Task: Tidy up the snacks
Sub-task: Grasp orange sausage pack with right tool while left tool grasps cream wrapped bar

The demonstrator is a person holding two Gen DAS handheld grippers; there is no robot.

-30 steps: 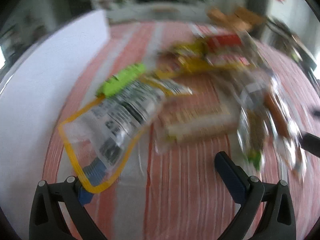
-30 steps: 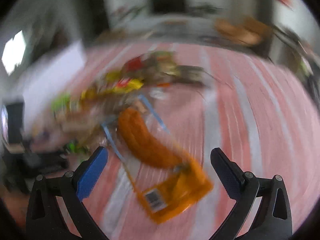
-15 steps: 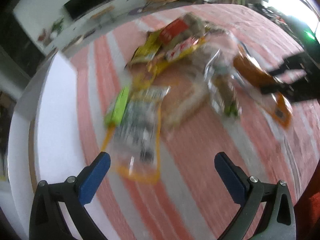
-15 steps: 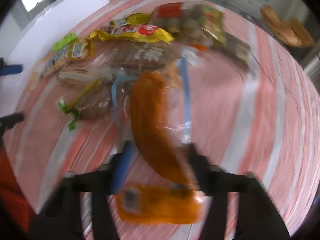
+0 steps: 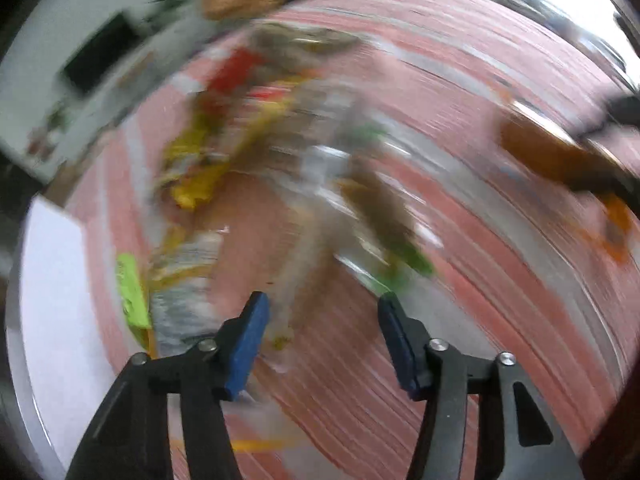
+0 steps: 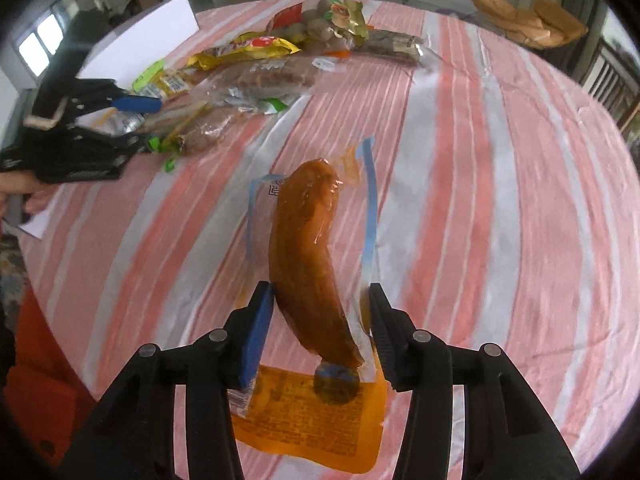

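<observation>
right gripper [image 6: 318,304] is seen at the lower centre of the right wrist view, its jaws opening, with an orange sausage pack [image 6: 312,264] between the blue pads; the left pad touches the sausage, while contact at the right pad cannot be told. the pack reaches up the middle of the frame over the pink-and-white striped surface [image 6: 500,200]. a heap of snack packs [image 6: 256,68] is spread at the upper left, and the left gripper [image 6: 132,120] is seen at its edge, far left. in the blurred left wrist view the left gripper [image 5: 322,320] is closing, with a pale, smeared pack [image 5: 292,280] between its pads; whether it is pinched cannot be told.
</observation>
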